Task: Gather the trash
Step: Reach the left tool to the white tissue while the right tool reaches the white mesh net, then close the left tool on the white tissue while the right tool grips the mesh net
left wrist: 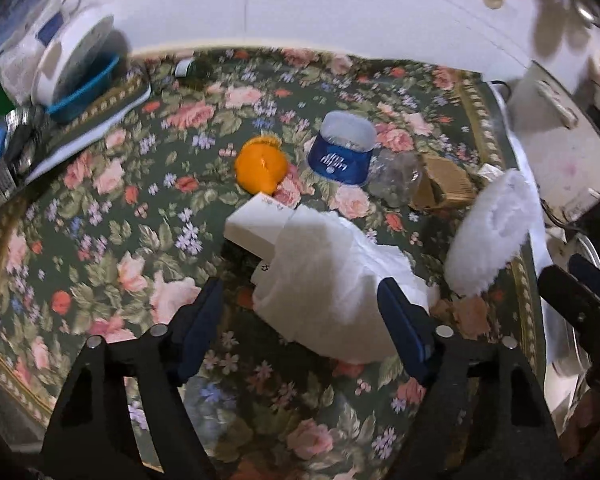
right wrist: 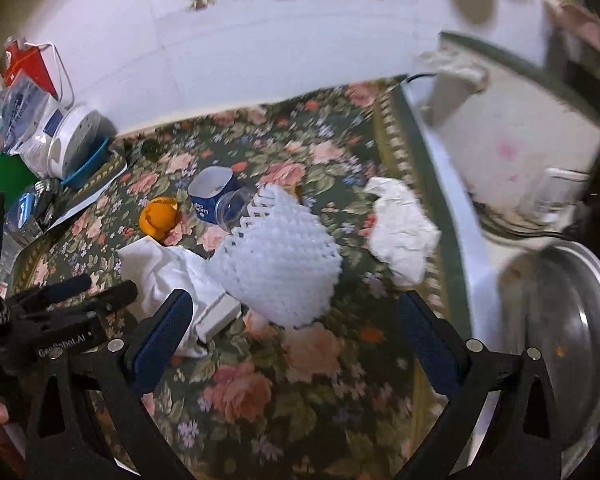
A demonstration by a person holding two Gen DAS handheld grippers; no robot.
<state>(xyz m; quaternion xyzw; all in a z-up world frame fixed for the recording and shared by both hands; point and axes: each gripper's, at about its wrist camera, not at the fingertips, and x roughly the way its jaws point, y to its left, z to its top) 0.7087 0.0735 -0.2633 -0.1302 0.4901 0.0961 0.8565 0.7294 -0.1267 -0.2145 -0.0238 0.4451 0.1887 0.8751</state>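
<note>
Left wrist view only: brown cardboard scrap (left wrist: 440, 184) right of the clear plastic cup (left wrist: 392, 178); right wrist view only: a steel pan lid (right wrist: 572, 320) at near right off the floral tablecloth (right wrist: 260, 392), plus a second crumpled tissue (right wrist: 404, 232) far right on the cloth. Left to right across the cloth: orange peel (left wrist: 260, 168), blue paper cup (left wrist: 340, 156) lying on its side, clear plastic cup, white foam fruit net (right wrist: 280, 264). Nearer, a white box (left wrist: 256, 226) with a crumpled white tissue (left wrist: 332, 280) draped over its near end. Left gripper (left wrist: 300, 312) jaws apart, tissue sitting between the fingertips, right pad at its edge, left pad clear of it; no squeeze seen. Right gripper (right wrist: 296, 320) jaws wide apart, nothing held; foam net lies just beyond and between its fingers, box end near the left finger (right wrist: 164, 340).
</note>
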